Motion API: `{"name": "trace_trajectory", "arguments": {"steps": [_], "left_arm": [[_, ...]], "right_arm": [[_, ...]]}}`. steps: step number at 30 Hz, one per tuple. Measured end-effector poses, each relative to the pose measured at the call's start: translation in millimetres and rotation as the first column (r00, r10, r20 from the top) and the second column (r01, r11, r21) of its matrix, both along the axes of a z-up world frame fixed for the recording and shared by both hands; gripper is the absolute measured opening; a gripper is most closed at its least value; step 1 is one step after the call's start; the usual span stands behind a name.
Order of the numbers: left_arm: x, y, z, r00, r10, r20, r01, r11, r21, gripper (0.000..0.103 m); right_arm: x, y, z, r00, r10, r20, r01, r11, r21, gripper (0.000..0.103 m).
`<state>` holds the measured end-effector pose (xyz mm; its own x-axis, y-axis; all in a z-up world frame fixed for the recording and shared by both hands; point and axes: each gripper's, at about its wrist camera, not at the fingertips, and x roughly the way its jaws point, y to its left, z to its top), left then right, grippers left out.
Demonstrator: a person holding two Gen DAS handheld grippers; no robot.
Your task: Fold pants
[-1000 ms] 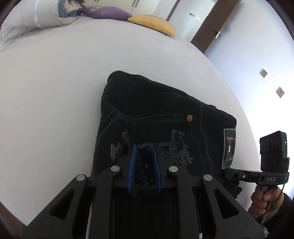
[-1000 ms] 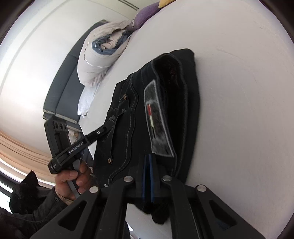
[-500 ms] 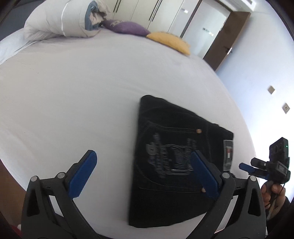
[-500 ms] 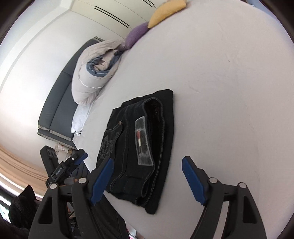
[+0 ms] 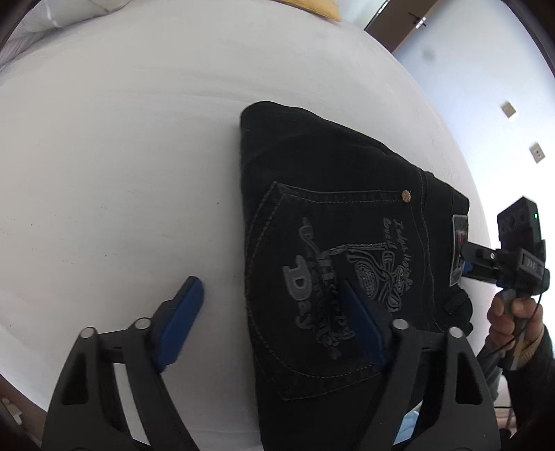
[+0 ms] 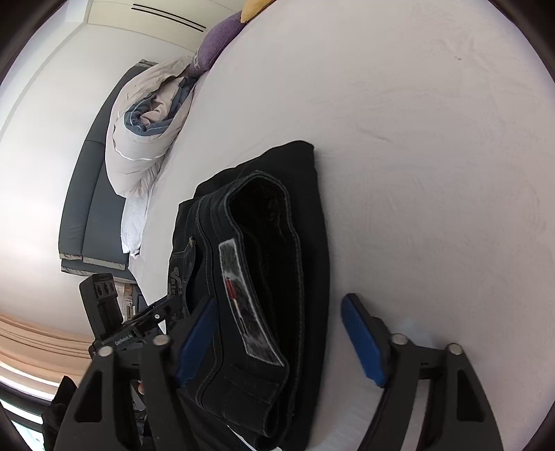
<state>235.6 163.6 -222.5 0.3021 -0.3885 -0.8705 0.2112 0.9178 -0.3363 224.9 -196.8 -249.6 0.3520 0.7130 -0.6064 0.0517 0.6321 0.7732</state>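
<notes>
The black jeans (image 5: pixel 333 222) lie folded into a compact stack on the white bed (image 5: pixel 111 166), back pocket with grey embroidery on top. My left gripper (image 5: pixel 274 312) is open, straddling the stack's left edge, one pad on the sheet, one over the pocket. In the right wrist view the jeans (image 6: pixel 277 249) show the waistband end with a grey label. My right gripper (image 6: pixel 281 336) is open around that end and holds nothing. It also shows in the left wrist view (image 5: pixel 468 258), beside the label.
A rolled duvet (image 6: pixel 145 138), a purple pillow (image 6: pixel 215 45) and a yellow pillow (image 6: pixel 253 8) lie at the head of the bed. A dark headboard (image 6: pixel 86 215) stands behind. A doorway (image 5: pixel 392 27) is beyond the bed.
Both grippers were shut on the jeans a second ago, then opened and pulled back. Now both have moved in close again, open, around the stack's edges.
</notes>
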Motion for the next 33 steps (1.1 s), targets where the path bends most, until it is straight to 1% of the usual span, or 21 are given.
{"name": "trace_trajectory", "arguments": {"steps": [1, 2, 3, 4, 5, 6, 7, 9, 11, 12, 13, 16, 19, 22, 24, 26, 27, 28, 29, 31, 33], "left_arm": [[-2.3, 0.4, 2.7, 1.0, -0.011, 0.004, 0.011, 1.0, -0.005, 0.057], [-2.8, -3.0, 3.2, 1.0, -0.017, -0.001, 0.017, 1.0, -0.025, 0.051], [-3.1, -4.4, 4.1, 1.0, -0.008, -0.002, 0.008, 1.0, -0.019, 0.05], [-3.1, -6.8, 5.4, 1.0, -0.005, -0.001, 0.005, 1.0, -0.007, 0.048], [-4.2, -9.5, 6.8, 1.0, -0.006, 0.005, 0.005, 1.0, 0.004, 0.044], [-5.9, -12.7, 9.0, 1.0, -0.006, 0.011, 0.006, 1.0, 0.015, 0.04], [-7.3, -15.2, 11.0, 1.0, -0.008, 0.017, 0.007, 1.0, 0.029, 0.039], [-9.4, -25.1, 15.1, 0.999, -0.008, 0.034, 0.006, 0.998, 0.062, 0.032], [-11.8, -28.9, 20.5, 0.999, -0.002, 0.045, -0.002, 0.996, 0.084, 0.027], [-12.9, -30.5, 24.4, 0.999, 0.004, 0.052, -0.008, 0.996, 0.084, 0.023], [-13.7, -31.6, 27.4, 0.998, 0.009, 0.057, -0.013, 0.997, 0.082, 0.021], [-17.1, -31.1, 44.7, 0.996, 0.027, 0.086, -0.033, 0.998, 0.06, 0.02], [-16.2, -40.8, 70.8, 0.99, 0.023, 0.14, -0.028, 0.999, 0.034, 0.02], [-5.4, -52.3, 101.2, 0.979, 0.011, 0.202, -0.015, 1.0, 0.017, 0.02], [6.1, -62.2, 113.1, 0.974, -0.003, 0.228, 0.0, 1.0, 0.012, 0.02], [22.9, -79.2, 124.4, 0.966, -0.02, 0.256, 0.019, 1.0, 0.008, 0.02], [30.5, -87.0, 127.6, 0.964, -0.031, 0.265, 0.029, 1.0, 0.01, 0.02], [43.3, -118.7, 119.7, 0.962, -0.043, 0.27, 0.04, 0.999, 0.017, 0.02], [54.9, -132.8, 119.5, 0.959, -0.056, 0.276, 0.05, 0.998, 0.028, 0.02], [73.2, -142.2, 118.9, 0.959, -0.074, 0.275, 0.064, 0.997, 0.043, 0.02], [90.0, -163.6, 104.3, 0.961, -0.088, 0.262, 0.074, 0.995, 0.063, 0.02]], "right_arm": [[3.1, 4.0, -0.5, 1.0, 0.015, -0.003, -0.015, 1.0, -0.005, 0.063], [5.5, 7.6, -0.7, 1.0, 0.025, -0.003, -0.025, 1.0, -0.015, 0.057], [6.8, 10.8, 0.3, 1.0, 0.03, 0.001, -0.03, 0.999, -0.024, 0.053], [7.4, 13.4, 0.6, 0.999, 0.034, 0.003, -0.034, 0.999, -0.04, 0.046], [7.1, 14.5, 0.8, 0.999, 0.033, 0.006, -0.033, 0.998, -0.05, 0.041], [6.0, 14.9, 2.0, 0.999, 0.032, 0.013, -0.031, 0.998, -0.058, 0.04], [5.2, 15.9, 3.3, 0.999, 0.033, 0.023, -0.032, 0.997, -0.07, 0.035], [2.1, 21.2, 10.8, 0.997, 0.047, 0.059, -0.039, 0.991, -0.125, 0.031], [-2.0, 29.1, 23.7, 0.992, 0.069, 0.109, -0.046, 0.978, -0.202, 0.024], [-4.2, 32.0, 31.1, 0.988, 0.079, 0.136, -0.046, 0.972, -0.23, 0.023], [-5.9, 33.4, 36.8, 0.984, 0.086, 0.156, -0.046, 0.968, -0.246, 0.02], [-10.3, 35.1, 57.4, 0.971, 0.106, 0.212, -0.045, 0.961, -0.272, 0.018], [-12.2, 30.6, 80.8, 0.957, 0.108, 0.269, -0.03, 0.96, -0.279, 0.018], [-4.0, 12.5, 105.0, 0.943, 0.084, 0.323, 0.008, 0.961, -0.275, 0.018], [7.3, -5.8, 119.4, 0.932, 0.067, 0.356, 0.041, 0.957, -0.286, 0.018], [20.6, -23.2, 128.1, 0.928, 0.048, 0.369, 0.067, 0.954, -0.292, 0.018], [27.0, -30.0, 131.3, 0.926, 0.042, 0.374, 0.077, 0.952, -0.296, 0.018], [34.9, -38.2, 133.7, 0.925, 0.039, 0.378, 0.086, 0.948, -0.307, 0.018], [41.8, -45.2, 133.5, 0.925, 0.033, 0.378, 0.094, 0.945, -0.314, 0.018], [57.3, -61.8, 127.9, 0.931, 0.009, 0.365, 0.113, 0.944, -0.311, 0.018], [70.4, -77.2, 117.4, 0.935, -0.016, 0.354, 0.13, 0.945, -0.301, 0.018]]}}
